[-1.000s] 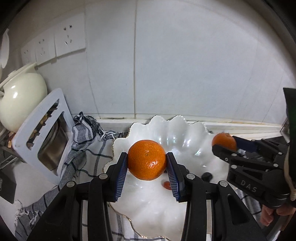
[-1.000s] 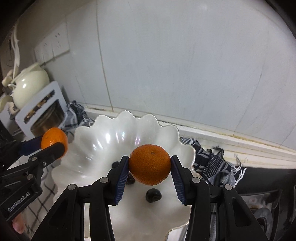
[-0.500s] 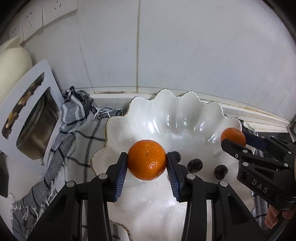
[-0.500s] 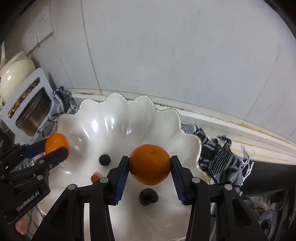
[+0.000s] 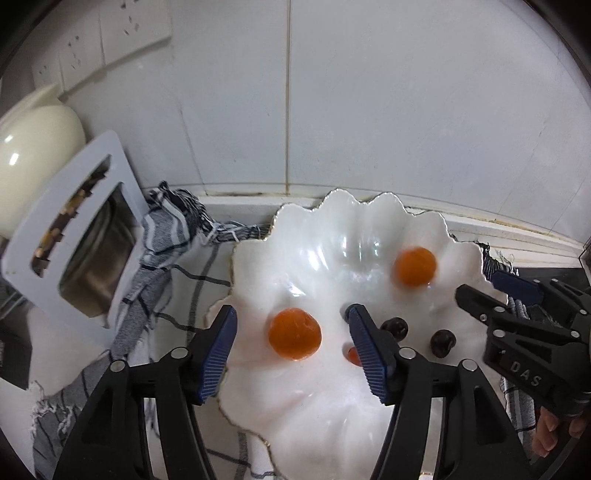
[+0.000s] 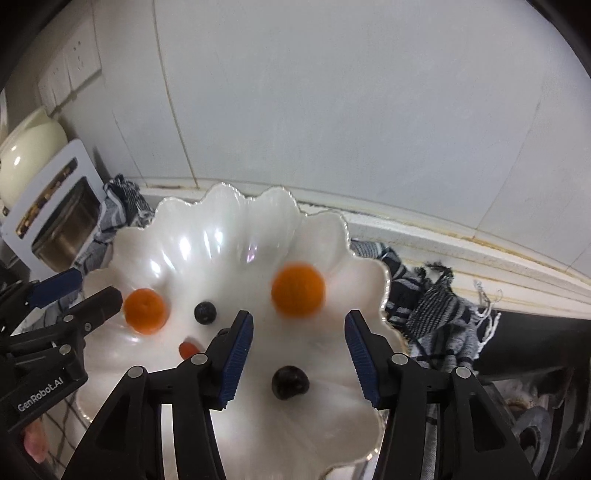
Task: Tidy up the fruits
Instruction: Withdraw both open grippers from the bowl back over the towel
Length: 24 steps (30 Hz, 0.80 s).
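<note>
Looking along the left gripper (image 5: 291, 349), the jaws stand spread and are opening; neither pad touches anything. One orange (image 5: 294, 333) shows between the blue pads, lying in the white scalloped bowl (image 5: 332, 417). A second orange (image 5: 414, 266) lies further back in the bowl, toward its right side. Two dark round fruits (image 5: 394, 328) (image 5: 442, 342) rest near the bowl's middle, just right of the right pad, and a small red fruit (image 5: 353, 355) is half hidden behind that pad. The right gripper (image 5: 484, 286) reaches in from the right over the bowl's rim. Left of the bowl, a striped cloth (image 5: 162, 236) is bunched on the surface against a white panel with cut-outs (image 5: 74, 221), behind which sits a metal pot (image 5: 96, 254). A cream kettle (image 5: 33, 158) stands at the far left under wall sockets (image 5: 110, 33).

Along the right gripper (image 6: 299, 352), the jaws are likewise spread and opening, with nothing between the pads pressed. An orange (image 6: 297, 289), blurred, shows just beyond the fingertips in the bowl (image 6: 221, 236). The other orange (image 6: 144, 310) lies at the bowl's left, just beside the left gripper (image 6: 86, 288). One dark fruit (image 6: 205, 312) sits between the oranges; another (image 6: 290, 382) lies nearer, between the pads. The red fruit (image 6: 188, 349) is partly covered by the left pad. The striped cloth (image 6: 432, 306) trails off right of the bowl.
</note>
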Motion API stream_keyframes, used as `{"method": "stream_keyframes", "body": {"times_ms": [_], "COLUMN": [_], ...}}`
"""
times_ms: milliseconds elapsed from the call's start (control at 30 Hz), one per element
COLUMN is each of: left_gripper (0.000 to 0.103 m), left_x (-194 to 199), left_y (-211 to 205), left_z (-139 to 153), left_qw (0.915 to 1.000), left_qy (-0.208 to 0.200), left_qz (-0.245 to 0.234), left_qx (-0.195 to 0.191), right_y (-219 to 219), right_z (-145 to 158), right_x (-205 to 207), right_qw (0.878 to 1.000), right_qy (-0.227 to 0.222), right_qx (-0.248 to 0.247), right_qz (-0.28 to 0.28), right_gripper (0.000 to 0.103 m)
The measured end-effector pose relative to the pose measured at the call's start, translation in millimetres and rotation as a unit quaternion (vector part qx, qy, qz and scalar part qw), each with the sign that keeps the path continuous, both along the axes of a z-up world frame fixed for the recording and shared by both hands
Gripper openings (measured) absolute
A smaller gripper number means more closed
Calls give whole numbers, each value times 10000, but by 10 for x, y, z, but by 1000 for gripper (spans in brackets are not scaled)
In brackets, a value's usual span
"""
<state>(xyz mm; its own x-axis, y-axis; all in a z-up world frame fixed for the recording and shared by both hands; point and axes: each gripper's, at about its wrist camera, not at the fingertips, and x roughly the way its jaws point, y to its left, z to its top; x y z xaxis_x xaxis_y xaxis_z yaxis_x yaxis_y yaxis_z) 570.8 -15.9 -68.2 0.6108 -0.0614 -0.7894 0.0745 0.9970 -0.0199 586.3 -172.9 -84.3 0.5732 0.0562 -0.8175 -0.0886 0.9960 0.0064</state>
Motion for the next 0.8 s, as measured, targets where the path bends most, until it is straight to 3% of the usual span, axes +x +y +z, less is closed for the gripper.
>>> {"method": "stream_keyframes", "body": {"times_ms": [800], "left_gripper": [67], "left_x": [-1227], "left_y": [10], "left_z": [833], "left_qw": [9906], "left_qy": [-1312], "left_qz": [-310], "left_qx": [226], "right_y": [10], "right_z": [840], "right_x": [-1294], "right_qw": [9899], "right_qy": [-1410], "right_qx": [-144], "right_qz": [22], "right_gripper": [53]}}
